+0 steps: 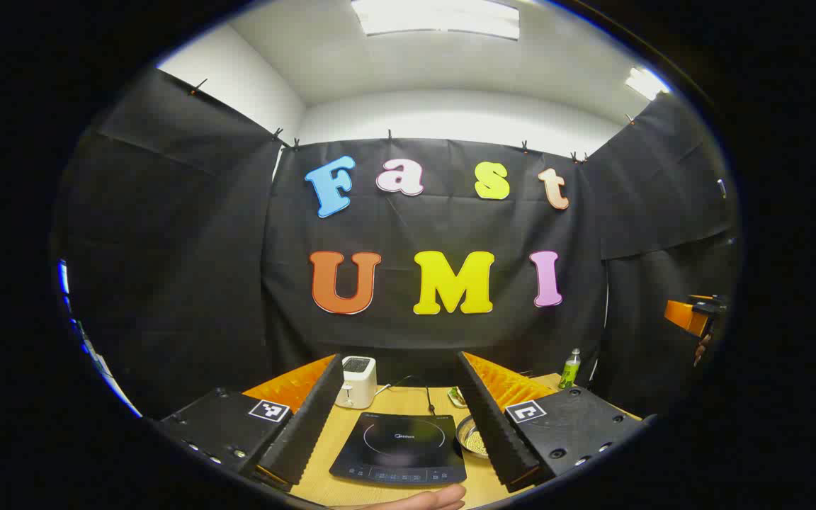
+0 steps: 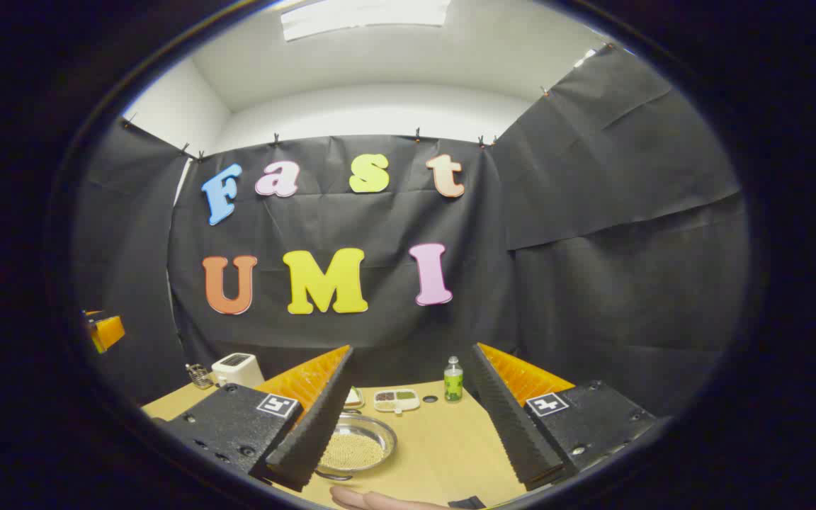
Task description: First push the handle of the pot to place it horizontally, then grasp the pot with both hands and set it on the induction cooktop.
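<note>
Between the right gripper's spread fingers, the shallow steel pot of small beads sits low and left on the table, just right of the induction cooktop framed by the equally spread left gripper.

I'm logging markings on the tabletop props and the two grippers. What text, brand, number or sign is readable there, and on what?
No readable words.
Induction cooktop: pale brand mark inside the ring and symbols along the front edge, too small to read.
Green bottle: label too blurred to read.
Left gripper: square black-and-white coded markers, no letters.
Right gripper: the same kind of markers, no letters.
</note>
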A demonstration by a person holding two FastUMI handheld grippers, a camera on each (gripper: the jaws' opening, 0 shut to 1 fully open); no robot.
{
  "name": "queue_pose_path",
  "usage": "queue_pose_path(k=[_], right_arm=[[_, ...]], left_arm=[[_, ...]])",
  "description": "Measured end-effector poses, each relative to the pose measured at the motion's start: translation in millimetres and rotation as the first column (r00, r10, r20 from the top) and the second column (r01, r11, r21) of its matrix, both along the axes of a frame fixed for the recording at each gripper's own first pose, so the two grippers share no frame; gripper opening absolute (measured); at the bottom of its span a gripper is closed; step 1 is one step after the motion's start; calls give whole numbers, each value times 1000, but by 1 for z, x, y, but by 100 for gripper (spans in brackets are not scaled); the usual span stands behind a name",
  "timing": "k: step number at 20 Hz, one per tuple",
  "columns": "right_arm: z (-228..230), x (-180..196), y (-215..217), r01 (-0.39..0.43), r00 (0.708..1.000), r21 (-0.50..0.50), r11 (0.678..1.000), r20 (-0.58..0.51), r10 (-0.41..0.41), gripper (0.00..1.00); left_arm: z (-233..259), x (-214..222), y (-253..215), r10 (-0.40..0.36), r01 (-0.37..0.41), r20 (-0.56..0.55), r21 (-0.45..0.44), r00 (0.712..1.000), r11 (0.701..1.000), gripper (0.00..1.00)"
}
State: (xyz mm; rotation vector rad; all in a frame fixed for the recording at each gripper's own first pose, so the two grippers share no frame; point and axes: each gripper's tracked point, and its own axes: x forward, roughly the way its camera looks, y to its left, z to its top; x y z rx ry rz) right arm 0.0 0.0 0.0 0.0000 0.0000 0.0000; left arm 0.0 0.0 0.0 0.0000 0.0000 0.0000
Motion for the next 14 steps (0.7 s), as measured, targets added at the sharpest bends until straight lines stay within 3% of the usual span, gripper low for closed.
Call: queue_pose_path(k=[7, 14], right_arm=[[-1, 5, 1, 0, 1000, -1, 1000, -2, 0, 98], [-13, 20, 18, -49, 998, 26, 998, -32, 50, 98]], left_arm=[[1, 3, -15, -23, 23, -5, 8, 1000, 1000, 95], [-5, 2, -18, -32, 33, -16, 15, 999, 999, 95]])
